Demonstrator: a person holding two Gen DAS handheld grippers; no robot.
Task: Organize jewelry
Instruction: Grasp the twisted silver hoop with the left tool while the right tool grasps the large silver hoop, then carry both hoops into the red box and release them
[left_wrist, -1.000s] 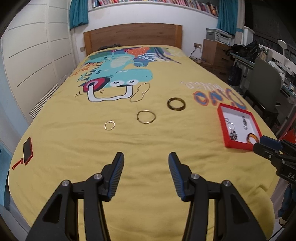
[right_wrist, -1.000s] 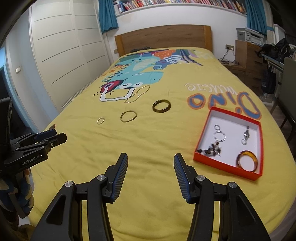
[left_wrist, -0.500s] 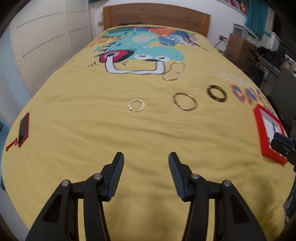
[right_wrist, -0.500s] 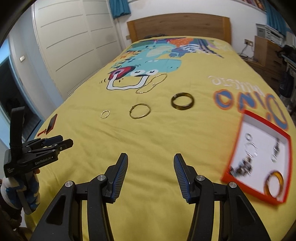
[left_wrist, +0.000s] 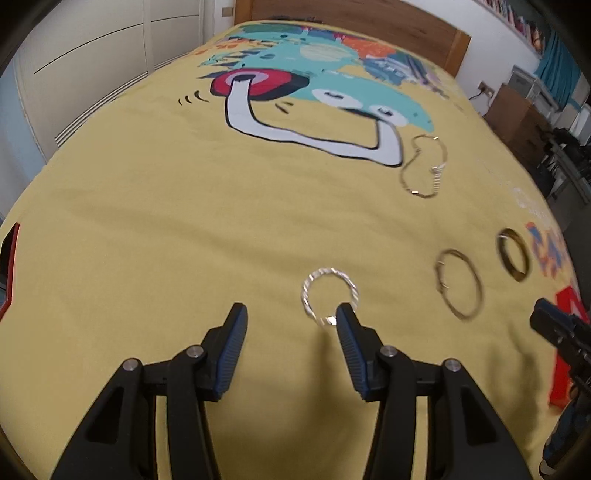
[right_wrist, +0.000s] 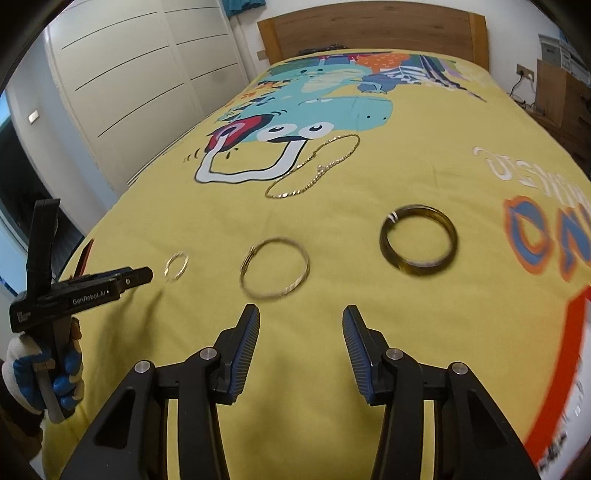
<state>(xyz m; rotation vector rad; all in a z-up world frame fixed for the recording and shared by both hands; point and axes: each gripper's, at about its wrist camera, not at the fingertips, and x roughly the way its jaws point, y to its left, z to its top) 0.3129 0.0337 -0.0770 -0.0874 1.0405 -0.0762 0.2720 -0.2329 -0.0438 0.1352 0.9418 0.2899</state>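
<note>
Several pieces of jewelry lie on the yellow bedspread (left_wrist: 147, 221). Nearest my left gripper (left_wrist: 290, 318) is a small silver twisted ring (left_wrist: 325, 272); the gripper is open, and its right fingertip (left_wrist: 343, 317) sits at the ring's near edge. A thin gold bangle (right_wrist: 273, 295) lies just ahead of my right gripper (right_wrist: 301, 318), whose jaws are closing with nothing between them. Beyond are a dark bangle (right_wrist: 417, 267) and a gold chain (right_wrist: 314, 168). The red box (right_wrist: 576, 306) is cut off at the right edge.
A gloved hand (right_wrist: 40, 373) holds the left gripper (right_wrist: 140, 275) at the bed's left side. A phone in a red case (left_wrist: 9, 266) lies near the left edge. Wardrobe doors (right_wrist: 147, 74) stand left, a wooden headboard (right_wrist: 369, 33) stands behind, and furniture stands to the right.
Both grippers have moved forward and down toward the jewelry. The small ring is now at the left gripper's fingertips. The red box has slid to the right edge. The right jaws have narrowed slightly.
</note>
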